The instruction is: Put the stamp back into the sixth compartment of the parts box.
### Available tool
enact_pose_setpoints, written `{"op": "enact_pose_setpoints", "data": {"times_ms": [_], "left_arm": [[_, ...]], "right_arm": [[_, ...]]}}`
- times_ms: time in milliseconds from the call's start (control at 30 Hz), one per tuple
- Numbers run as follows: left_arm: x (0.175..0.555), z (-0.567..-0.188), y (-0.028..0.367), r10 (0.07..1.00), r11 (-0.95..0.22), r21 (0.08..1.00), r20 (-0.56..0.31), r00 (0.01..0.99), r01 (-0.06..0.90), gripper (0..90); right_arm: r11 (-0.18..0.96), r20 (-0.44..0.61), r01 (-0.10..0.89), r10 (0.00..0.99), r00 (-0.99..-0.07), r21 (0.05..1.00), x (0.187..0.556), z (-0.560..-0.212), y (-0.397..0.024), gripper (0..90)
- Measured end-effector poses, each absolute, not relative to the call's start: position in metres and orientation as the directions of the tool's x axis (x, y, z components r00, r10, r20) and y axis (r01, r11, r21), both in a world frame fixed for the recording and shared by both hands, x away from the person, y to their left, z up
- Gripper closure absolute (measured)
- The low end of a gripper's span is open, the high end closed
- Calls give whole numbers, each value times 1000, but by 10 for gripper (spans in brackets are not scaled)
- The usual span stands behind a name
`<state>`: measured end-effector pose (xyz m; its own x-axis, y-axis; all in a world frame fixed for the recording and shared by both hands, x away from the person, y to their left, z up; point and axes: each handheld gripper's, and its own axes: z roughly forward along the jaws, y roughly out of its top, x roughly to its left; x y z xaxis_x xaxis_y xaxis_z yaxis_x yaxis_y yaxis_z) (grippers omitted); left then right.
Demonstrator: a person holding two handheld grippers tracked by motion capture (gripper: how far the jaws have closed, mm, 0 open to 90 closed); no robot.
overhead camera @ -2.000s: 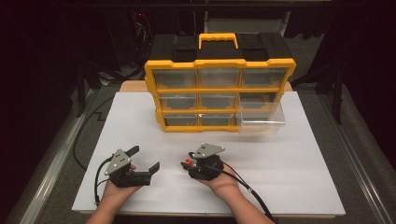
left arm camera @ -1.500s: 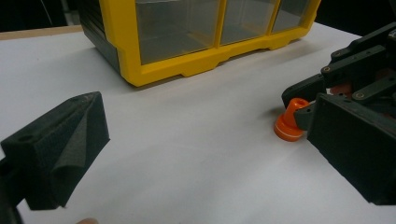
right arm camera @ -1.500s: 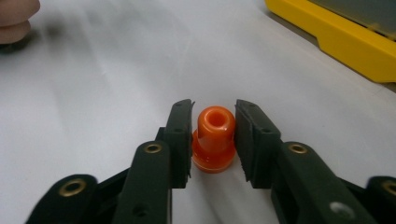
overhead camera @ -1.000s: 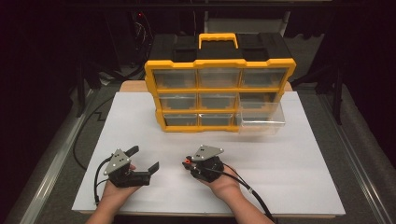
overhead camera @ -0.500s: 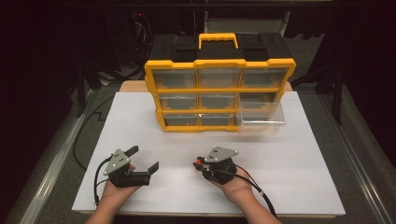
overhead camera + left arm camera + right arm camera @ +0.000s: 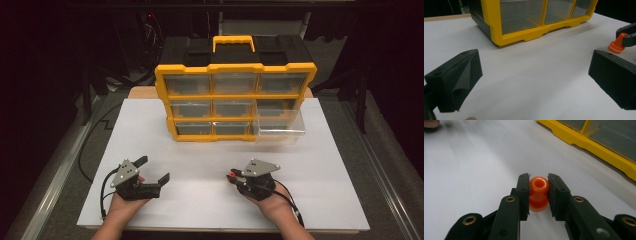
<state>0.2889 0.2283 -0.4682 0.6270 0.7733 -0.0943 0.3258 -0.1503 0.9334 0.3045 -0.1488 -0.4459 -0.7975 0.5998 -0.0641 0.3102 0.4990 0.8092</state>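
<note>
A small orange plastic spool-shaped piece sits clamped between the jaws of my right gripper, low over the white board at front centre-right. The same orange piece shows at the right edge of the left gripper view, and in the high view as a red-orange dot. My left gripper rests at front left, open wide, nothing between its fingers. A yellow and black drawer organizer stands at the back of the board, with its bottom right clear drawer pulled out.
The white board lies on a dark table with metal rails at both sides. A black cable runs off the left edge. The organizer has a yellow carry handle on top. Open board lies between grippers and organizer.
My right gripper has shifted rightward across the front of the board, still holding the orange piece. The left gripper has stayed in place.
</note>
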Motion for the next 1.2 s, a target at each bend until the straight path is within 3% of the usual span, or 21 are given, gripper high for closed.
{"op": "enact_pose_setpoints", "data": {"times_ms": [1200], "left_arm": [[288, -467, 229, 787, -130, 935, -106, 608, 331, 3]], "right_arm": [[383, -18, 396, 738, -675, 835, 296, -441, -244, 728]]}}
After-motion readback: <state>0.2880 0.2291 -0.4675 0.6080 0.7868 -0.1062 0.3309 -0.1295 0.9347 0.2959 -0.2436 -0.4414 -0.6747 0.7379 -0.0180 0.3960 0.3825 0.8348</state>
